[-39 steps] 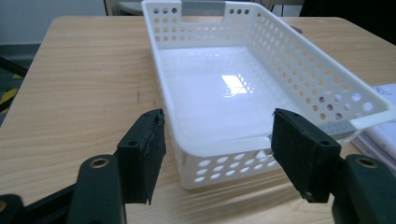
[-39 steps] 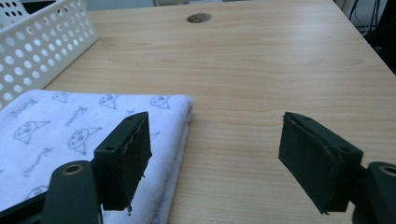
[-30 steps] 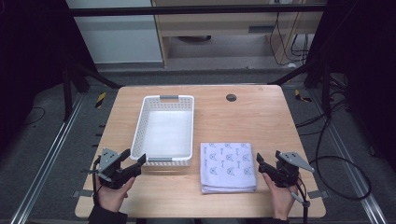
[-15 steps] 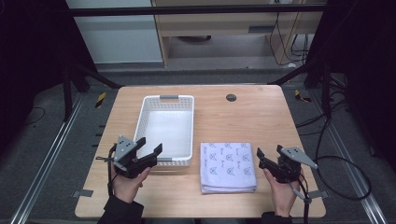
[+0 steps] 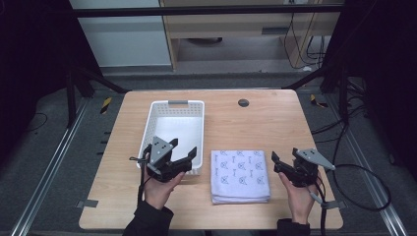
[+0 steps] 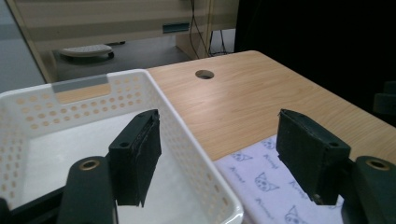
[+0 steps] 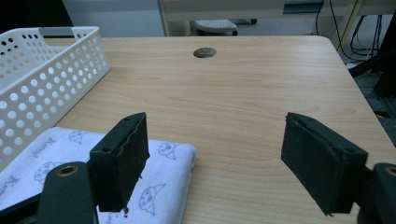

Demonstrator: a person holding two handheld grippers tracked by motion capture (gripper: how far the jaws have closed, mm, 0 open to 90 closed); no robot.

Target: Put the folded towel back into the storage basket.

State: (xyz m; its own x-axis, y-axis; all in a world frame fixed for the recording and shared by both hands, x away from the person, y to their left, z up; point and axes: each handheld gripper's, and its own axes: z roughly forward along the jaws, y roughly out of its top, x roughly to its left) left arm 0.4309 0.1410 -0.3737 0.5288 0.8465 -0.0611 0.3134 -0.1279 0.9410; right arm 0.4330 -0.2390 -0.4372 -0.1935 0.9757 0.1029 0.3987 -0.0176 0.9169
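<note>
High view shows the folded cloth [image 5: 240,175] lying flat on the worktop [image 5: 275,123], just right of the white basket [image 5: 176,107] and between the two hands. Left gripper [image 5: 184,152] hangs over the basket's near right corner, its fingers having just been opening, nothing between them; right gripper [image 5: 273,159] waits just right of the cloth, fingers apart and empty. This looks like the approach: next, each should close on a cloth edge.

White perforated basket [image 5: 175,129], white cloth [image 5: 240,175] printed with grey cat faces, light wood table [image 5: 275,123]
</note>
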